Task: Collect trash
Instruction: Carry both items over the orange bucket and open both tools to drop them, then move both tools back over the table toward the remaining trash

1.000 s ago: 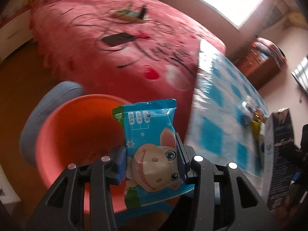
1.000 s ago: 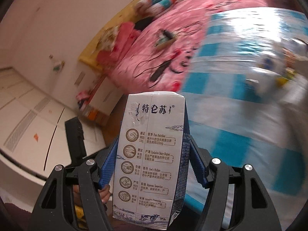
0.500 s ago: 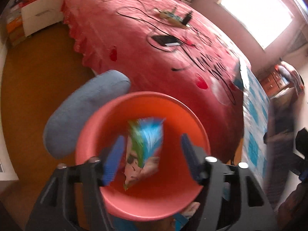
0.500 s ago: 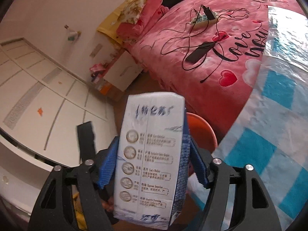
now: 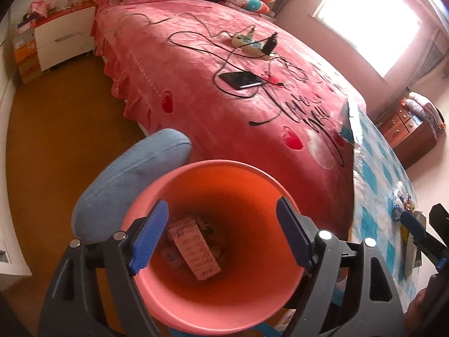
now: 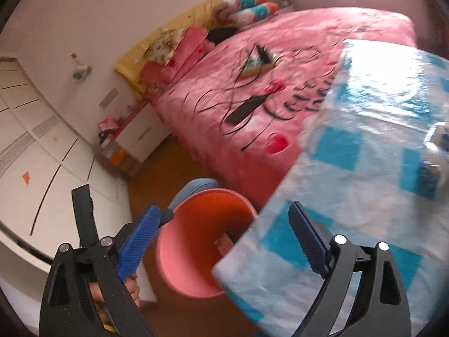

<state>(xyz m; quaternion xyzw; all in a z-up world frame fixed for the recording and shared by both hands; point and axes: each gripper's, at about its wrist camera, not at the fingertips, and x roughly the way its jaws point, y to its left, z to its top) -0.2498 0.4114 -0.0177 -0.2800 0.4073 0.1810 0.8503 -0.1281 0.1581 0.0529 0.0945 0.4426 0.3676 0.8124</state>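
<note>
The orange-pink bin [image 5: 213, 168] stands on the floor right under my left gripper [image 5: 221, 234]. Its jaws are opening, with nothing between the blue pads [image 5: 150, 236]. On the bin's bottom lies the milk carton [image 5: 196, 250] among other wrappers. In the right wrist view the bin [image 6: 190, 241] sits low at the centre, partly behind the table corner. My right gripper [image 6: 223, 241] hangs above it. Its jaws are opening too and hold nothing. Small blurred items [image 6: 437, 151] lie on the table at the far right.
A table with a blue-checked cloth [image 6: 350, 182] overhangs the bin's right side. A blue cushion [image 5: 126, 185] touches the bin's left. Behind is a pink bed [image 5: 224, 112] with a phone [image 5: 241, 80] and cables. White drawers [image 5: 64, 36] stand far left on a brown floor.
Both grippers opened. The blue snack packet dropped from the left one into the bin, and the milk carton left the right one and now lies in the bin. Both views swung over the bin.
</note>
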